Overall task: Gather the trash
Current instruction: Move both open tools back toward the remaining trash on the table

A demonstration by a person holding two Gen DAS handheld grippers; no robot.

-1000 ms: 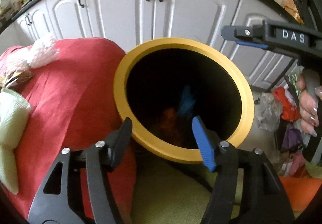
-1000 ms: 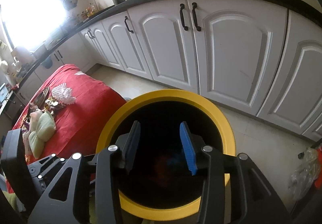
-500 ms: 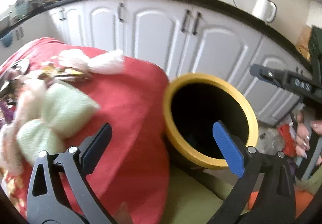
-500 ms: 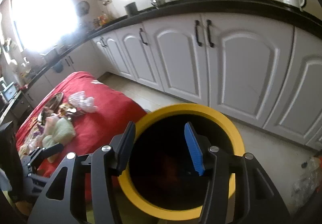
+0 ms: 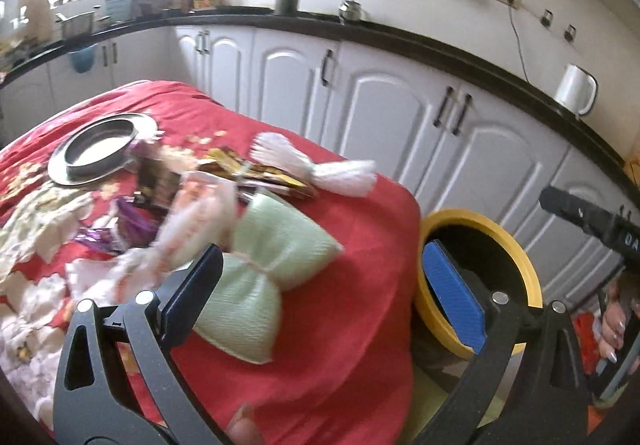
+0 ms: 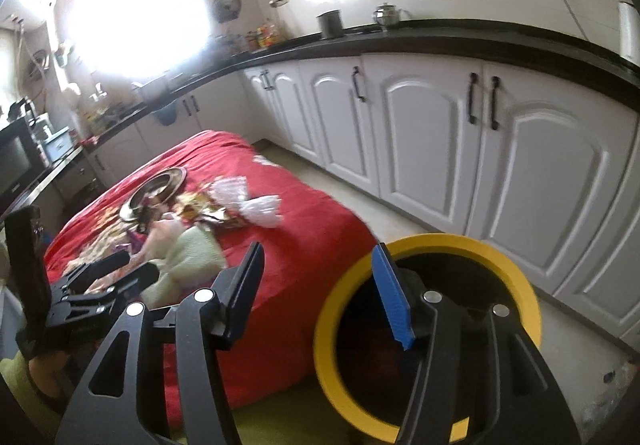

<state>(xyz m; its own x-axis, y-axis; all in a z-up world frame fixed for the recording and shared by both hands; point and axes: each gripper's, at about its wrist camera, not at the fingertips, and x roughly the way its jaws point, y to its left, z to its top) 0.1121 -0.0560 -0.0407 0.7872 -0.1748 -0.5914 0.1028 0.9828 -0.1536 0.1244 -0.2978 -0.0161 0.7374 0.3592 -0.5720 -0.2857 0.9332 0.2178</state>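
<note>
trash [image 5: 224, 181] lies mid-left on our red desk [image 5: 360, 245], above our left gripper [image 5: 320, 297]; both jaws wide, empty; bin [image 6: 424, 333] lower right.

Home kitchen — white cabinets [image 6: 420, 133], black countertop [image 6: 440, 39].

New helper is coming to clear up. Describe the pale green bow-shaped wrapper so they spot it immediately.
Start at the red-covered table beside the yellow-rimmed bin. On the edge nearest that bin lies the pale green wrapper, pinched at its middle like a bow. It is the only green piece; its neighbours are white, pink, purple and gold.
</note>
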